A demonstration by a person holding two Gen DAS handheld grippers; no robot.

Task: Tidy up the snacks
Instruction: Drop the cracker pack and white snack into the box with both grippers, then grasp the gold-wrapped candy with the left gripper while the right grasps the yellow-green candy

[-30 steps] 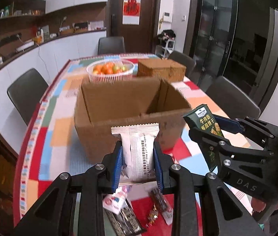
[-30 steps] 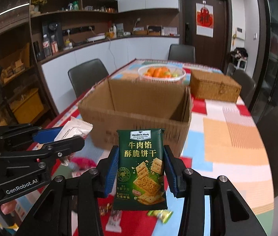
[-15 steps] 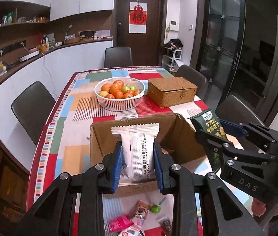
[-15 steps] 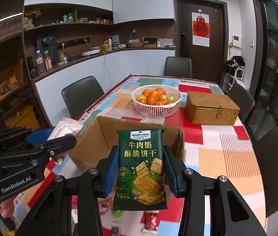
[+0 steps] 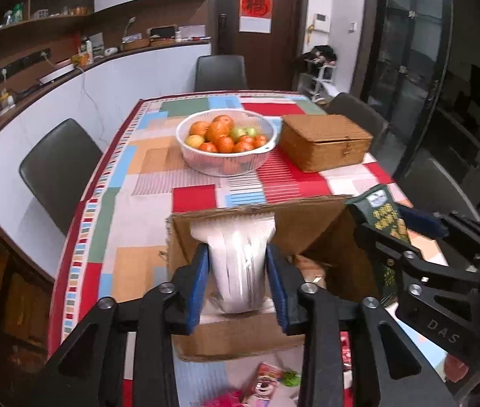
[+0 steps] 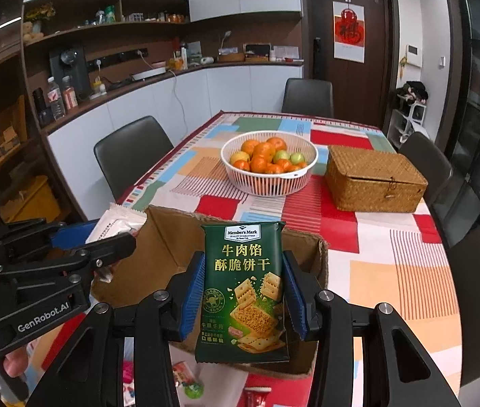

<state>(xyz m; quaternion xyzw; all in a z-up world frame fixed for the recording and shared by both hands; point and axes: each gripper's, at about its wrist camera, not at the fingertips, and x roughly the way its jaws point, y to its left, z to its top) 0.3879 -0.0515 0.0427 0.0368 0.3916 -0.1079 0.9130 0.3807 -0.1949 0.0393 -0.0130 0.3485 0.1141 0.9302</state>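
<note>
Left claw was opening around a motion-blurred white snack packet, bottom centre; right claw clamped the green cracker packet over the brown cardboard box.

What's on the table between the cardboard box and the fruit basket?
Nothing: just bare patchwork tablecloth between the cardboard box and the fruit basket, seen in both wrist views.

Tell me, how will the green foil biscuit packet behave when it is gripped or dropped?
The green foil biscuit packet stands upright between the right gripper pads, so it is probably fairly stiff. It looks thin, so likely light. The biscuits pictured on it suggest that hard squeezing could break the contents.
</note>
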